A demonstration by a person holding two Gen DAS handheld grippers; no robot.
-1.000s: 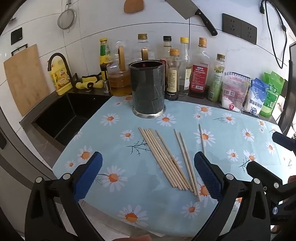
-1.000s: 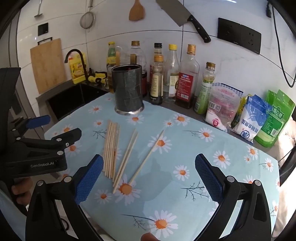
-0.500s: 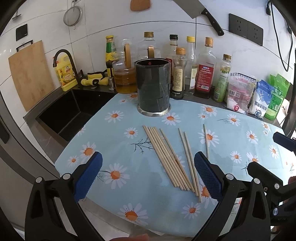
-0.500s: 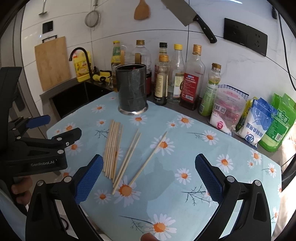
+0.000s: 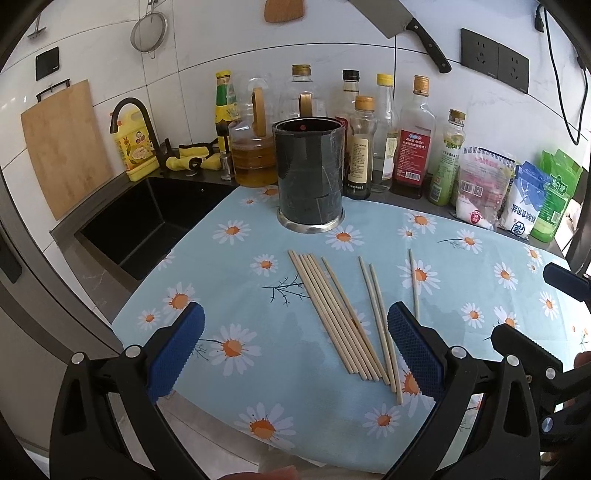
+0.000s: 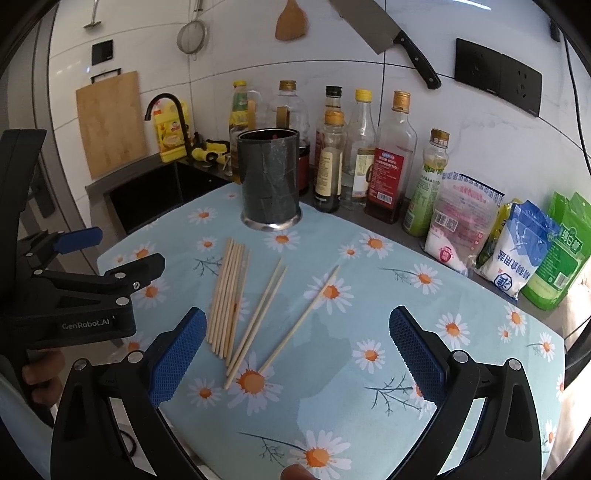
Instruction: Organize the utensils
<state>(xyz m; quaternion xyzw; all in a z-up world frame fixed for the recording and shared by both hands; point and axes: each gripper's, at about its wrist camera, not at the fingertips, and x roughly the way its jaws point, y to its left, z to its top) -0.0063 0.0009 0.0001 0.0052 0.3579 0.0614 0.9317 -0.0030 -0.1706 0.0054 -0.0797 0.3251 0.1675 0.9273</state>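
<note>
Nothing is picked up yet: the left gripper [image 5: 295, 349] and right gripper [image 6: 297, 350] hover with fingers wide apart and empty over the chopsticks [image 5: 334, 314] lying loose on the table [image 5: 229, 280], so next comes closing on some and dropping them into the dark holder [image 5: 309, 177] behind.

I'm in a home kitchen: a black sink [image 5: 125, 225] with its faucet [image 5: 127, 118] at the left of the frame, a cleaver [image 5: 399, 26] and strainer [image 5: 147, 35] hanging on the tiled wall up top, and oil and sauce bottles [image 5: 413, 136] lined up behind my daisy-print tabletop [image 5: 236, 295].
</note>
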